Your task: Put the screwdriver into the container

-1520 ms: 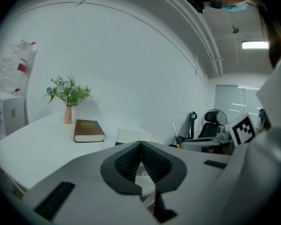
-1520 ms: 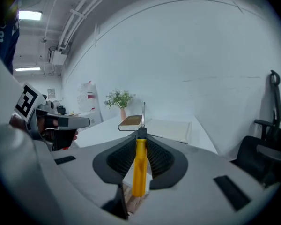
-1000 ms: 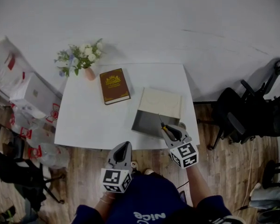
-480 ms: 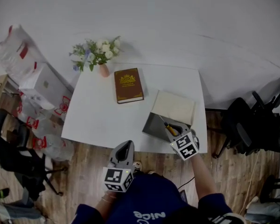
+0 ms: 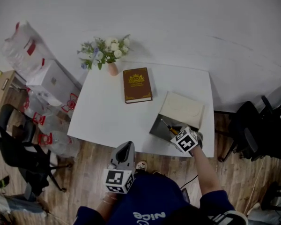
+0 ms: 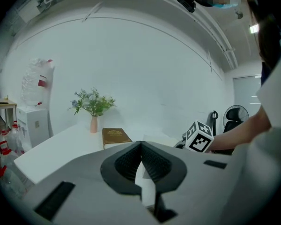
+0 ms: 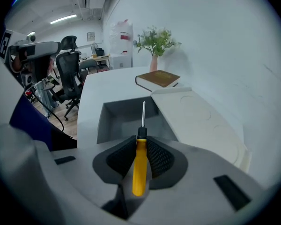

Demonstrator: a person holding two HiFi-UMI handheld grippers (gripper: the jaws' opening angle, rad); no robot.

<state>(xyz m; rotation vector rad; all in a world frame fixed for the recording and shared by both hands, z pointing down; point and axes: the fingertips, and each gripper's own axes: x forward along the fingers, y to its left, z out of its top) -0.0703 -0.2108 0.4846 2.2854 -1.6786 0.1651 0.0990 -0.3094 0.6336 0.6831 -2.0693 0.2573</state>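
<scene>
My right gripper (image 7: 140,146) is shut on the yellow handle of the screwdriver (image 7: 140,165), whose thin metal shaft points forward over the open grey container (image 7: 113,120). In the head view the right gripper (image 5: 178,132) sits at the near right edge of the white table (image 5: 107,116), with the screwdriver (image 5: 169,128) tip above the grey container (image 5: 159,127). The container's cream lid (image 5: 182,108) leans open behind it. My left gripper (image 5: 123,151) hangs below the table's near edge, jaws shut with nothing between them (image 6: 141,144).
A brown book (image 5: 136,85) lies mid-table, and a pink vase of flowers (image 5: 107,55) stands at the far left corner. White bags and boxes (image 5: 42,83) stand left of the table. Black office chairs (image 5: 260,130) are to the right.
My right gripper with the screwdriver has moved a little forward and down towards the container's opening. The head view has shifted, so the table sits further right. The left gripper stays put.
</scene>
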